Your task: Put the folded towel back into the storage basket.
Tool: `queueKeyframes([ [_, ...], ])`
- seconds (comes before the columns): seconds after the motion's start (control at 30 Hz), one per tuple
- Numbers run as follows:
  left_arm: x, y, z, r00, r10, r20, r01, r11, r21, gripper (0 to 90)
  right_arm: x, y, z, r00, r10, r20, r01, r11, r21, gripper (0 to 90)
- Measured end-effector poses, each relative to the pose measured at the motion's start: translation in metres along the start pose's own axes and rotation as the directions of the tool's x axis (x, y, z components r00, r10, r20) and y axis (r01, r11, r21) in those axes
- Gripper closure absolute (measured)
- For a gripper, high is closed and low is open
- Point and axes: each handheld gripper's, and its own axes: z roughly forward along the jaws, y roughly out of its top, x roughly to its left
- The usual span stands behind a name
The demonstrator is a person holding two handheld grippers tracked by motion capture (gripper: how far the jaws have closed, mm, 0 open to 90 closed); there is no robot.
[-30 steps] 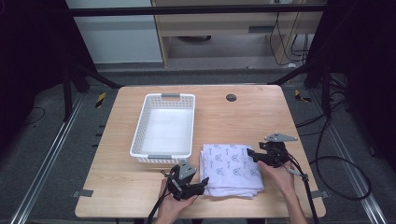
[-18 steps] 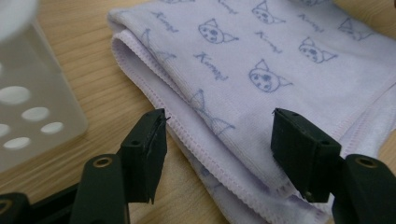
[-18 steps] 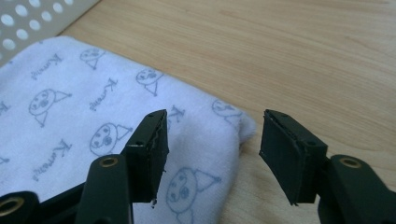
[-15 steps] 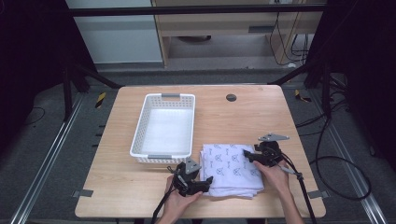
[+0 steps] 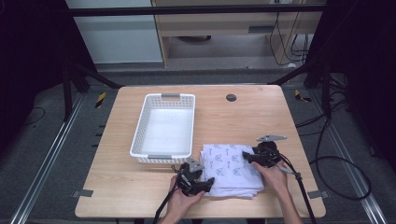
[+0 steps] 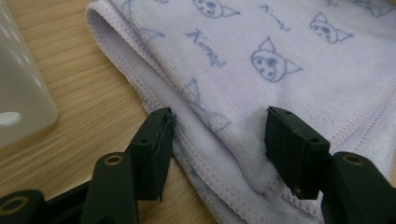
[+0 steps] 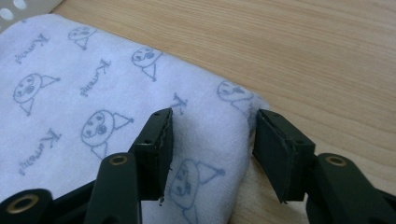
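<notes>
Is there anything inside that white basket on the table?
No. In the high view the white basket shows only its bare bottom, and the folded towel lies beside it on the table.

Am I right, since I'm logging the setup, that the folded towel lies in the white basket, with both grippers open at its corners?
Not quite. The towel lies on the table, right of the basket, as the high view shows. Both the left gripper and the right gripper are open at its corners.
</notes>
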Motion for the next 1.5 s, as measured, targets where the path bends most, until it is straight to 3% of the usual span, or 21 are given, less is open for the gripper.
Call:
queueKeyframes([
  [0.03, 0.000, 0.001, 0.000, 1.0000, -0.002, 0.002, 0.002, 1.0000, 0.006, 41.3, 0.000, -0.001, 0.001, 0.9995, 0.029, -0.013, -0.029, 1.000, -0.003, 50.1],
  [0.27, -0.001, 0.001, 0.001, 0.9995, -0.015, 0.027, 0.015, 0.9998, 0.012, 48.5, 0.000, -0.001, 0.001, 0.9988, 0.040, -0.028, -0.040, 0.999, -0.001, 57.2],
  [0.4, 0.000, 0.002, 0.000, 0.9979, -0.025, 0.059, 0.024, 0.9997, 0.008, 60.7, 0.004, 0.000, -0.002, 0.9995, 0.021, -0.025, -0.021, 1.000, -0.001, 71.3],
  [0.53, -0.001, 0.002, -0.002, 0.9983, -0.017, 0.056, 0.016, 0.9999, 0.002, 70.5, 0.006, 0.003, -0.005, 0.9997, -0.002, -0.023, 0.002, 1.000, -0.001, 75.3],
  [0.9, -0.002, 0.009, -0.021, 0.9976, 0.006, 0.070, -0.003, 0.9985, -0.055, 73.8, 0.013, 0.010, -0.032, 0.9980, -0.003, -0.062, -0.002, 0.996, -0.085, 75.7],
  [1.0, -0.002, 0.014, -0.033, 0.9967, 0.009, 0.081, -0.002, 0.9963, -0.086, 73.9, 0.018, 0.013, -0.050, 0.9973, -0.019, -0.071, 0.009, 0.990, -0.138, 75.7],
  [1.2, -0.005, 0.022, -0.050, 0.9960, 0.034, 0.082, -0.023, 0.9912, -0.130, 74.0, 0.023, 0.018, -0.070, 0.9963, -0.028, -0.081, 0.010, 0.977, -0.215, 75.7],
  [1.5, -0.004, 0.029, -0.067, 0.9963, 0.042, 0.075, -0.028, 0.9841, -0.176, 74.1, 0.029, 0.025, -0.081, 0.9956, -0.046, -0.082, 0.023, 0.965, -0.262, 75.8],
])
